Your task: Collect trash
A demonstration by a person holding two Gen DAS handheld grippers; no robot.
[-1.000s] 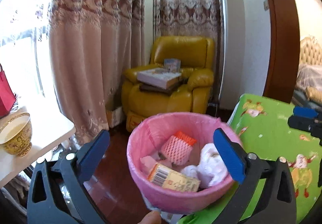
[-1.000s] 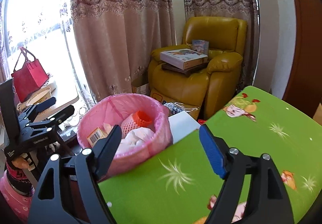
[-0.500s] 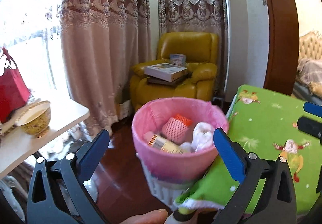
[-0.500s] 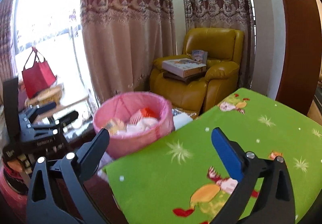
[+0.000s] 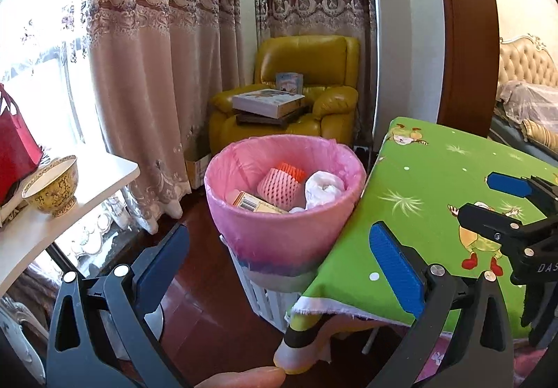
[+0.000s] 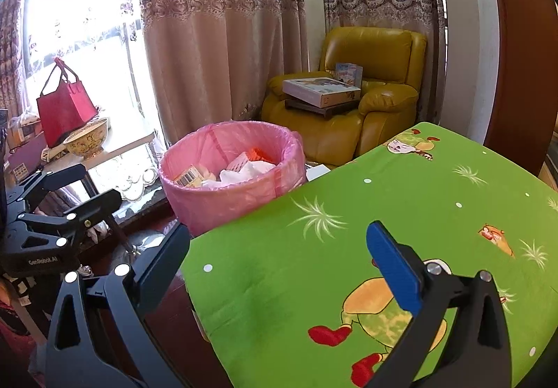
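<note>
A bin with a pink liner [image 5: 286,227] stands on the floor against the corner of the green-clothed table [image 5: 436,179]. Inside it lie a pink foam net [image 5: 279,184], a crumpled white tissue [image 5: 322,187] and a yellow barcoded box [image 5: 254,205]. My left gripper [image 5: 279,262] is open and empty, held back from the bin's near side. My right gripper [image 6: 279,259] is open over the table's near corner with nothing between its fingers; the bin [image 6: 230,179] sits beyond it to the left. Each gripper shows in the other's view: right gripper [image 5: 505,206], left gripper [image 6: 59,199].
A yellow armchair [image 5: 307,102] stacked with boxes stands behind the bin, in front of long curtains. A white side table [image 5: 52,213] on the left carries a yellow bowl [image 5: 52,185] and a red bag [image 6: 64,105]. Dark wooden floor [image 5: 195,311] lies below. A fingertip [image 5: 244,377] shows at the left wrist view's bottom edge.
Both grippers have drawn back from the bin, which looks smaller and farther. The right jaws have opened wider. More of the green table shows in both views.
</note>
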